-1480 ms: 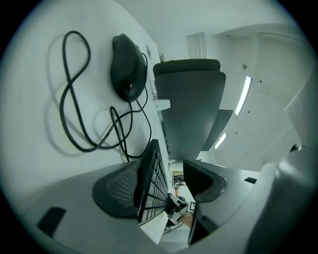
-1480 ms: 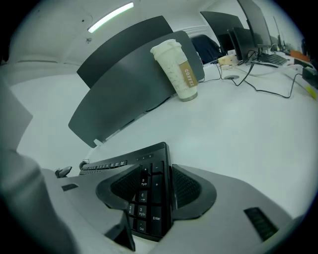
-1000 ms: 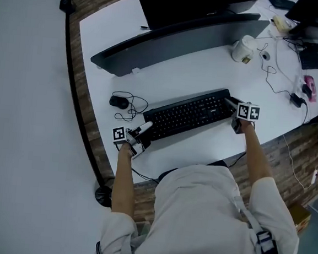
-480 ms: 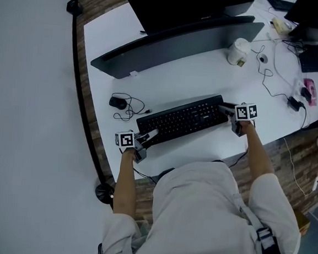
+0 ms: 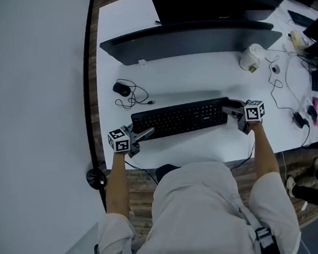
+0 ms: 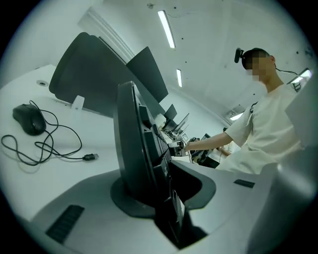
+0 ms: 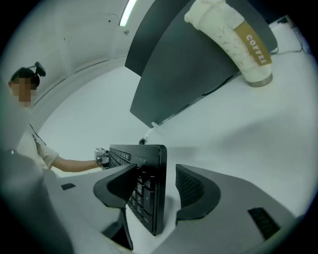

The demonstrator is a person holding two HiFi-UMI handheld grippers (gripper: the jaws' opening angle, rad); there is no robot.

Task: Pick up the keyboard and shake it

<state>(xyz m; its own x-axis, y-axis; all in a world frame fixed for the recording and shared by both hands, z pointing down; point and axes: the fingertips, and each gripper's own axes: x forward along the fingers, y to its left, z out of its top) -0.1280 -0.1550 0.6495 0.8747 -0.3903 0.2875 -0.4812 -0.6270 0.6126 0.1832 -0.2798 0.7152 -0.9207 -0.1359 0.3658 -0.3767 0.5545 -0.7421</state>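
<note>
The black keyboard lies across the white table, in front of the person. My left gripper has its jaws around the keyboard's left end. In the left gripper view the keyboard fills the gap of my left gripper; both pads press on it while the jaws ease open slightly. My right gripper straddles the right end. In its own view the keyboard stands between the opening jaws of my right gripper, with a gap at the right pad.
A black mouse with a coiled cable lies beyond the keyboard's left end, also as the mouse. A curved dark monitor spans the back. A paper coffee cup stands at the back right, and cables and small devices lie further right.
My left gripper's jaws have closed onto the keyboard's left end. My right gripper stays at the right end. The keyboard has swung a little nearer to level across the view.
</note>
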